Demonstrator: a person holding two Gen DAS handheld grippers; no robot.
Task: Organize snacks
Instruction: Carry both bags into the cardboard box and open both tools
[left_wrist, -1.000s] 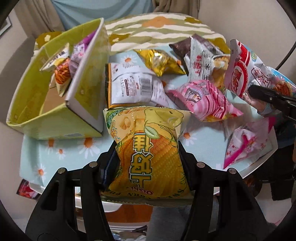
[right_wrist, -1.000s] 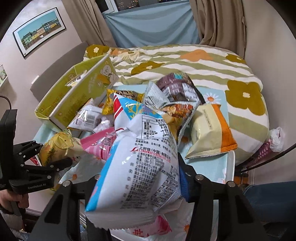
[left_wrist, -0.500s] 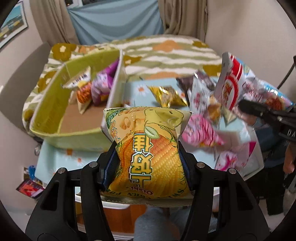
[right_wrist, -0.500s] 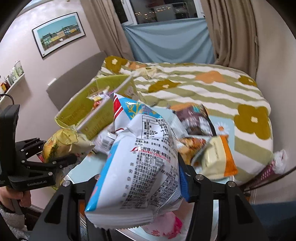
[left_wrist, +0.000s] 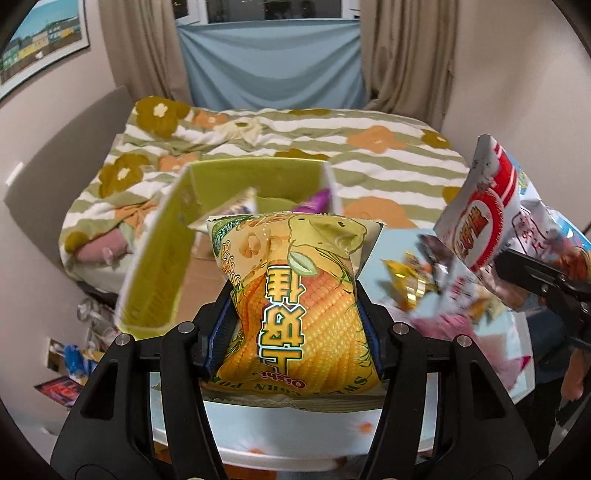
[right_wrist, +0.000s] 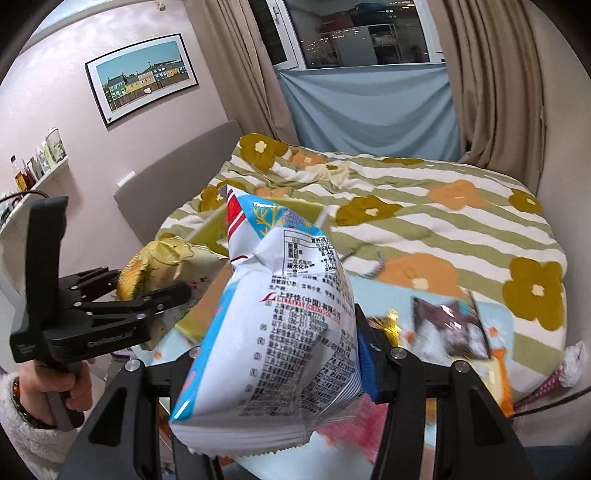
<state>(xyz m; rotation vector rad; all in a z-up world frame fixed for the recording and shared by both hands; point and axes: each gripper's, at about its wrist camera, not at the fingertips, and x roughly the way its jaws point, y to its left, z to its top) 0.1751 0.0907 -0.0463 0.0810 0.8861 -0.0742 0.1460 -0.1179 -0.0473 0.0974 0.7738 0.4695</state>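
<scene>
My left gripper (left_wrist: 293, 328) is shut on a yellow corn snack bag (left_wrist: 299, 306) and holds it in the air in front of the green cardboard box (left_wrist: 162, 266), which holds a few snack packets (left_wrist: 317, 199). My right gripper (right_wrist: 275, 354) is shut on a white, blue and red chip bag (right_wrist: 277, 332), lifted above the table. That bag shows at the right of the left wrist view (left_wrist: 480, 210). The left gripper with the corn bag (right_wrist: 147, 269) shows at the left of the right wrist view.
Several loose snack bags lie blurred on the light-blue daisy tablecloth (left_wrist: 399, 251): a gold one (left_wrist: 406, 284), a dark one (right_wrist: 450, 325), pink ones (left_wrist: 491, 347). A bed with a striped flower blanket (right_wrist: 424, 221) stands behind the table. Walls close in on both sides.
Both grippers have risen with their bags and tilted up, so the bed, curtains and window have come into view. The green box now sits straight ahead of the left gripper.
</scene>
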